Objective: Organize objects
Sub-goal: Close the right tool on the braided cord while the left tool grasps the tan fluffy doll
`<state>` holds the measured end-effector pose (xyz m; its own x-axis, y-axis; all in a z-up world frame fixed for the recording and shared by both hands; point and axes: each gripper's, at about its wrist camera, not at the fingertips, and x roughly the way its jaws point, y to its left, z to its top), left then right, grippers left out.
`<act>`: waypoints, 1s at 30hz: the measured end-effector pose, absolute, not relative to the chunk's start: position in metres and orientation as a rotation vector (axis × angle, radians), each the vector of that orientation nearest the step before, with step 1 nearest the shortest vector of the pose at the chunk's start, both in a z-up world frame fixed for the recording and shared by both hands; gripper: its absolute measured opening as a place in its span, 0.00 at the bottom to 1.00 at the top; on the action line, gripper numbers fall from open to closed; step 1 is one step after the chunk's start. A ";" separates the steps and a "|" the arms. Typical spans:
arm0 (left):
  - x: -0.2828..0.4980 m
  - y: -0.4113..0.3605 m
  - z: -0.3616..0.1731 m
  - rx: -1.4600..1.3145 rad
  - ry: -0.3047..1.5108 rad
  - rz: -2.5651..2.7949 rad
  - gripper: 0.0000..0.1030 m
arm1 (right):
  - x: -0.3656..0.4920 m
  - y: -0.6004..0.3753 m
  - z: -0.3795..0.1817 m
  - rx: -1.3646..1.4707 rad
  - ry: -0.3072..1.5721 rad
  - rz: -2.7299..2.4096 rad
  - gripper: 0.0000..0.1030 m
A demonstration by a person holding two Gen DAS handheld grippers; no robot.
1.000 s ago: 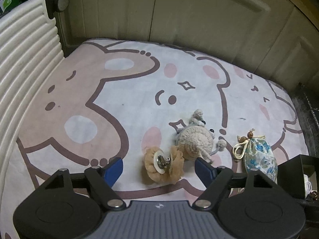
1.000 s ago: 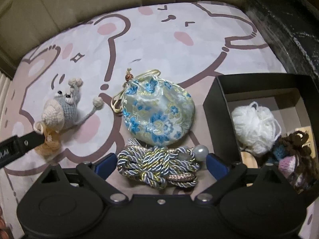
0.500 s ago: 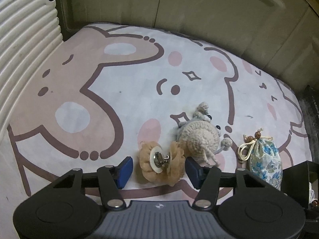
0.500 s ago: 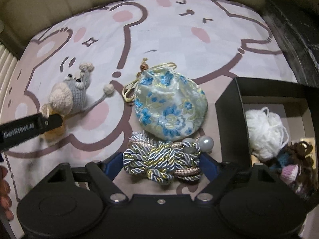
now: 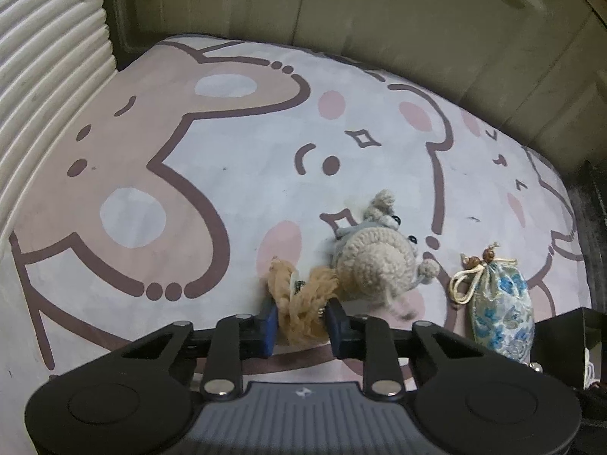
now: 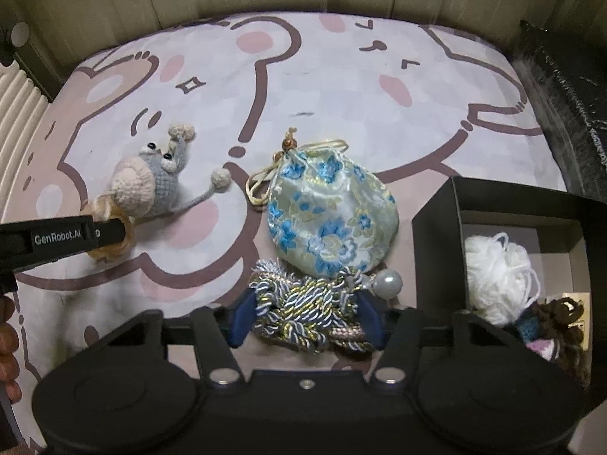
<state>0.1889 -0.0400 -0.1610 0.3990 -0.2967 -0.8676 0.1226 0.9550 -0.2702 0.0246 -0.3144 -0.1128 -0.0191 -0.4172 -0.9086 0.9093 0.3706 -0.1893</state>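
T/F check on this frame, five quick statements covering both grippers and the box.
1. The left gripper is shut on the tan fuzzy yarn scrunchie. True.
2. The right gripper is open and holds nothing. False: its jaws pinch the blue-and-gold twisted cord bundle.
3. The floral satin drawstring pouch sits inside the black cardboard box. False: it lies on the cartoon-print mat, left of the box.
4. A white yarn ball is in the box. True.
5. The grey crocheted mouse toy lies on the mat. True.
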 end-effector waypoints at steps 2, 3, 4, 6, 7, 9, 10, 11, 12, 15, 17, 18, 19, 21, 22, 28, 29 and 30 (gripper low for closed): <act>0.187 -0.041 -0.159 -0.154 1.133 -0.271 0.25 | 0.024 -0.314 -0.110 0.542 1.138 -1.154 0.44; 0.187 -0.041 -0.158 -0.151 1.134 -0.272 0.25 | 0.023 -0.314 -0.109 0.548 1.129 -1.153 0.42; 0.186 -0.040 -0.157 -0.151 1.134 -0.275 0.25 | 0.022 -0.314 -0.108 0.550 1.124 -1.152 0.41; 0.185 -0.038 -0.154 -0.153 1.130 -0.278 0.25 | 0.020 -0.313 -0.106 0.556 1.116 -1.147 0.38; 0.184 -0.038 -0.152 -0.154 1.128 -0.279 0.24 | 0.019 -0.313 -0.105 0.556 1.113 -1.145 0.37; 0.182 -0.036 -0.149 -0.157 1.121 -0.284 0.24 | 0.018 -0.312 -0.103 0.558 1.106 -1.142 0.33; 0.181 -0.036 -0.147 -0.159 1.118 -0.285 0.24 | 0.018 -0.311 -0.102 0.556 1.102 -1.139 0.30; 0.180 -0.036 -0.146 -0.159 1.115 -0.286 0.24 | 0.018 -0.310 -0.101 0.554 1.097 -1.136 0.28; 0.179 -0.035 -0.144 -0.159 1.112 -0.286 0.24 | 0.018 -0.310 -0.100 0.551 1.094 -1.135 0.26; 0.178 -0.032 -0.141 -0.158 1.107 -0.282 0.24 | 0.017 -0.308 -0.098 0.549 1.085 -1.128 0.21; 0.176 -0.030 -0.140 -0.157 1.108 -0.280 0.24 | 0.015 -0.308 -0.096 0.552 1.070 -1.125 0.11; 0.176 -0.029 -0.139 -0.156 1.107 -0.278 0.24 | 0.014 -0.308 -0.094 0.564 1.058 -1.121 0.04; 0.175 -0.028 -0.138 -0.154 1.105 -0.276 0.24 | 0.013 -0.308 -0.093 0.575 1.048 -1.111 0.03; 0.174 -0.025 -0.136 -0.152 1.102 -0.275 0.24 | 0.014 -0.305 -0.093 0.574 1.044 -1.103 0.03; 0.173 -0.024 -0.136 -0.153 1.101 -0.275 0.24 | 0.015 -0.305 -0.092 0.564 1.049 -1.103 0.03; 0.170 -0.020 -0.132 -0.154 1.090 -0.279 0.24 | 0.009 -0.305 -0.089 0.599 1.012 -1.124 0.13; 0.170 -0.019 -0.132 -0.155 1.090 -0.280 0.24 | 0.007 -0.305 -0.090 0.611 1.010 -1.125 0.25; 0.170 -0.019 -0.132 -0.156 1.091 -0.281 0.24 | 0.005 -0.306 -0.091 0.615 1.016 -1.134 0.32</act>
<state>0.1701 -0.0187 -0.1322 0.4308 -0.3002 -0.8510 0.1474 0.9538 -0.2619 0.0052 -0.3056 -0.0914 0.0789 -0.4407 -0.8942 0.9372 0.3385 -0.0841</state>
